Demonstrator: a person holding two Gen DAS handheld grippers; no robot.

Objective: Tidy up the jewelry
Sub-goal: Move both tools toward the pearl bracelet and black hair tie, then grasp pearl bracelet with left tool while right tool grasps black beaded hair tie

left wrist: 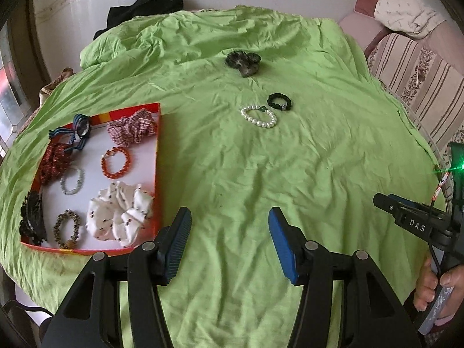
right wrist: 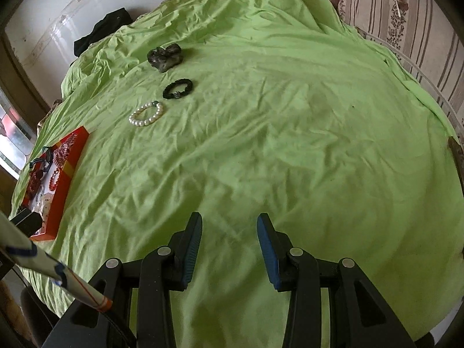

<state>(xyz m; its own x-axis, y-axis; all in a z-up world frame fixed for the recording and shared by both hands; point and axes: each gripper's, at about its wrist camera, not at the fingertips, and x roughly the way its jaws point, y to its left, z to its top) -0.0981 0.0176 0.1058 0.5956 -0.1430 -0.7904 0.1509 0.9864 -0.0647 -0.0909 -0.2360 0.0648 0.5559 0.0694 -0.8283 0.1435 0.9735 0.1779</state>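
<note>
On a green cloth lie a white pearl bracelet (left wrist: 259,117) (right wrist: 146,114), a small black scrunchie (left wrist: 279,102) (right wrist: 177,88) and a dark green scrunchie (left wrist: 243,63) (right wrist: 165,56). A red-rimmed box (left wrist: 158,156) (right wrist: 68,179) at the left holds several bracelets and scrunchies, among them a white spotted scrunchie (left wrist: 120,217) and an orange bead bracelet (left wrist: 116,163). My left gripper (left wrist: 229,217) hovers open over bare cloth just right of the box, nothing between its blue pads. My right gripper (right wrist: 229,223) is open over bare cloth, well short of the loose pieces.
The green cloth (left wrist: 319,159) covers a round table. A black garment (left wrist: 145,8) lies at the far edge by a white wall. A striped sofa (left wrist: 420,81) stands at the right. A hand (left wrist: 435,284) holds the other gripper's handle at the right edge.
</note>
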